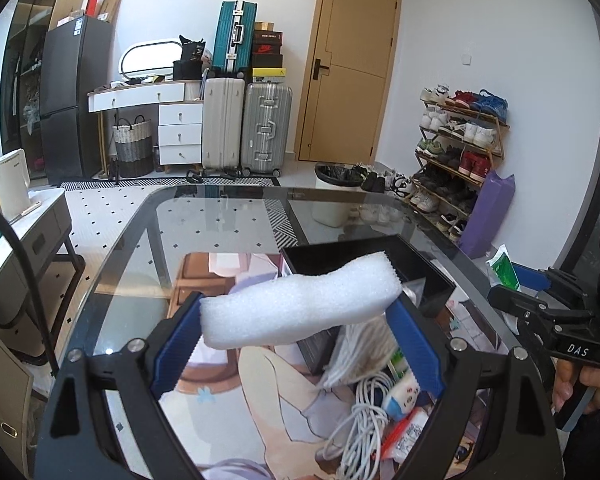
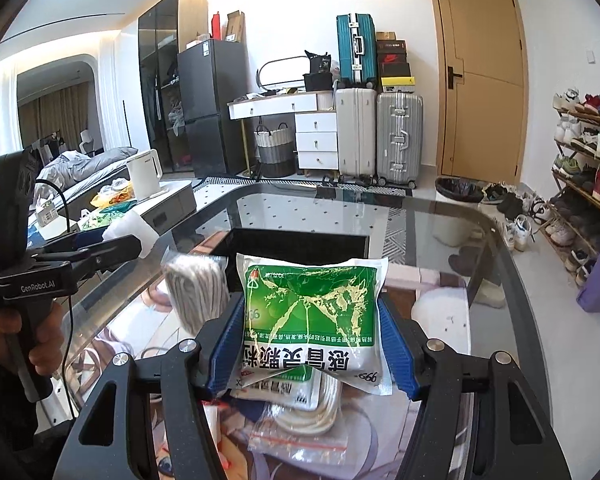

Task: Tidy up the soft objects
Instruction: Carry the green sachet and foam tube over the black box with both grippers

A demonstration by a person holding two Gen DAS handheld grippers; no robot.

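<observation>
My left gripper (image 1: pixel 296 344) is shut on a white foam block (image 1: pixel 300 304) and holds it above the glass table, just in front of the black box (image 1: pixel 432 276). My right gripper (image 2: pixel 314 344) is shut on a green and white medicine packet (image 2: pixel 312 312) and holds it up in front of the same black box (image 2: pixel 300 248). A grey striped folded cloth (image 2: pixel 198 292) lies left of the box; it also shows in the left wrist view (image 1: pixel 364 352). The left gripper and its foam (image 2: pixel 130 232) show at the left of the right wrist view.
A printed mat (image 1: pixel 228 396) covers the glass table (image 1: pixel 140 264). White cables (image 1: pixel 364 420), small packets (image 1: pixel 404 432) and a zip bag (image 2: pixel 300 436) lie under the grippers. The right gripper's body (image 1: pixel 556 320) is at the right. A side table with a kettle (image 2: pixel 144 178) stands left.
</observation>
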